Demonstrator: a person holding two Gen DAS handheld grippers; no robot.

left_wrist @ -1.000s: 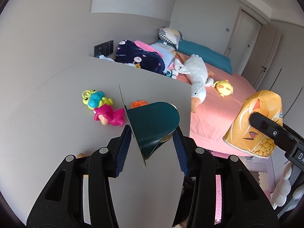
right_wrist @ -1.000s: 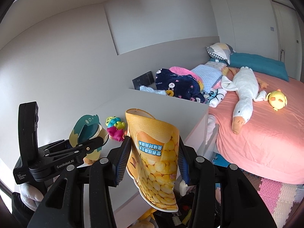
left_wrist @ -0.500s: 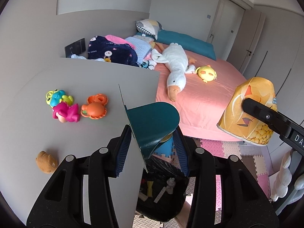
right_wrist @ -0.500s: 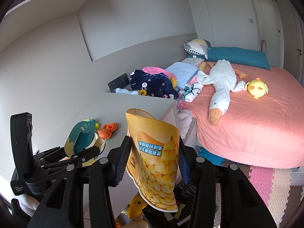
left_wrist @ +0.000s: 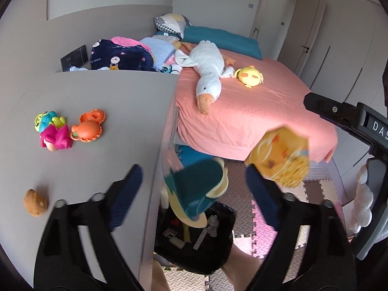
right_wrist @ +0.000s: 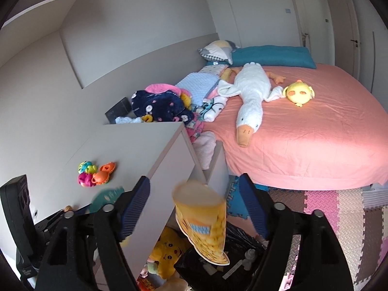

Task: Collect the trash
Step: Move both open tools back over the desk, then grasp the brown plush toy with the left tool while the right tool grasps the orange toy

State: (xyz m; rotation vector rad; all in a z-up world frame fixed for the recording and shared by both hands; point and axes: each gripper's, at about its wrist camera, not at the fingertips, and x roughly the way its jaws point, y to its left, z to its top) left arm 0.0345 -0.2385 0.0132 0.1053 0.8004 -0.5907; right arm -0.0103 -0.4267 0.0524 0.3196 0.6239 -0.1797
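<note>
My left gripper (left_wrist: 191,184) is opening, its jaws spread wide, and the teal snack bag (left_wrist: 196,189) hangs blurred between them, touching neither pad, right above the black trash bag (left_wrist: 194,247) that sits below and ahead of my fingers. My right gripper (right_wrist: 194,203) is opening too; the yellow corn-snack bag (right_wrist: 203,228) is loose between its jaws, clear of both pads, tipped over that same trash bag (right_wrist: 242,237). To my left lies the grey cabinet top (left_wrist: 84,111) with plastic toys (left_wrist: 68,128).
</note>
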